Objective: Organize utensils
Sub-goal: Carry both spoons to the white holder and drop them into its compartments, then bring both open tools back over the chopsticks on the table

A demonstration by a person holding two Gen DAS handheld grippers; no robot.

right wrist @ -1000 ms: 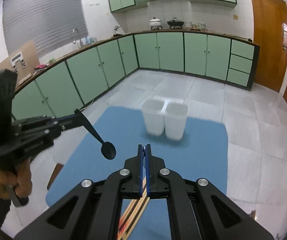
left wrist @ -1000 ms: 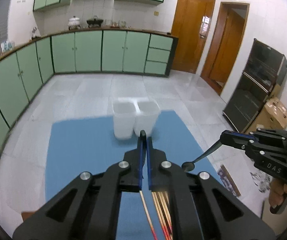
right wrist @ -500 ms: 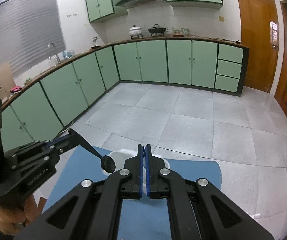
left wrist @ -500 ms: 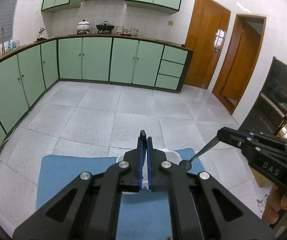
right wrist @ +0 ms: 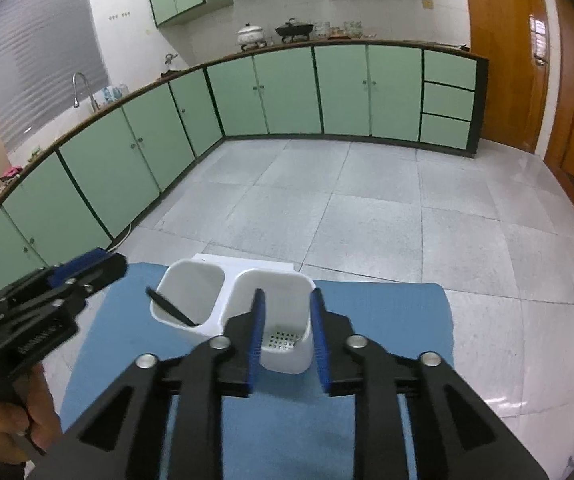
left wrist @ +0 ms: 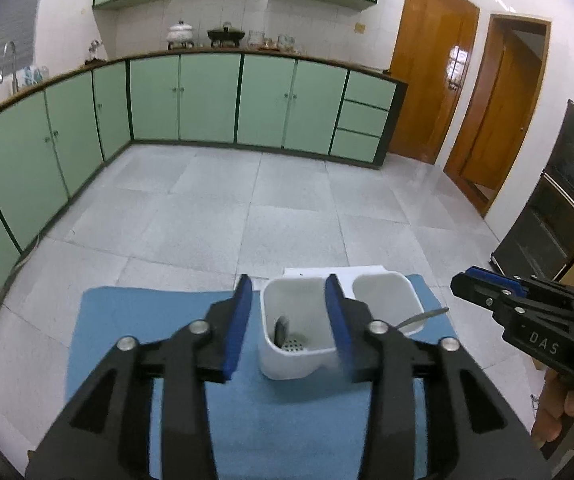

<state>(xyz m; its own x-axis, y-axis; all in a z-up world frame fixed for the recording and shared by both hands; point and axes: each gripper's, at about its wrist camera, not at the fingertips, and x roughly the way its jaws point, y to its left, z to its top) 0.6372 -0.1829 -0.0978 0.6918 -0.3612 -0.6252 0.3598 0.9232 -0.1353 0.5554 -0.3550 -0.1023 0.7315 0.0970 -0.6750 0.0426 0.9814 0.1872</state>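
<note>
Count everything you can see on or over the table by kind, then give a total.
Spoons: 2
White holder: 1
Blue mat: 1
Grippers, left gripper and right gripper: 2
Total: 6

mat (left wrist: 135, 344): blue, lower middle | holder (right wrist: 247, 292): white, tiny holes in rows on its floor | spoon (right wrist: 169, 306): dark grey | left gripper (left wrist: 289, 320): black, blue pads | right gripper (right wrist: 287, 332): black, blue pads | cupboards (left wrist: 207, 96): light green, dark green edges, upper half | doors (left wrist: 427, 68): orange-brown, upper right | floor (left wrist: 287, 208): grey squares
</note>
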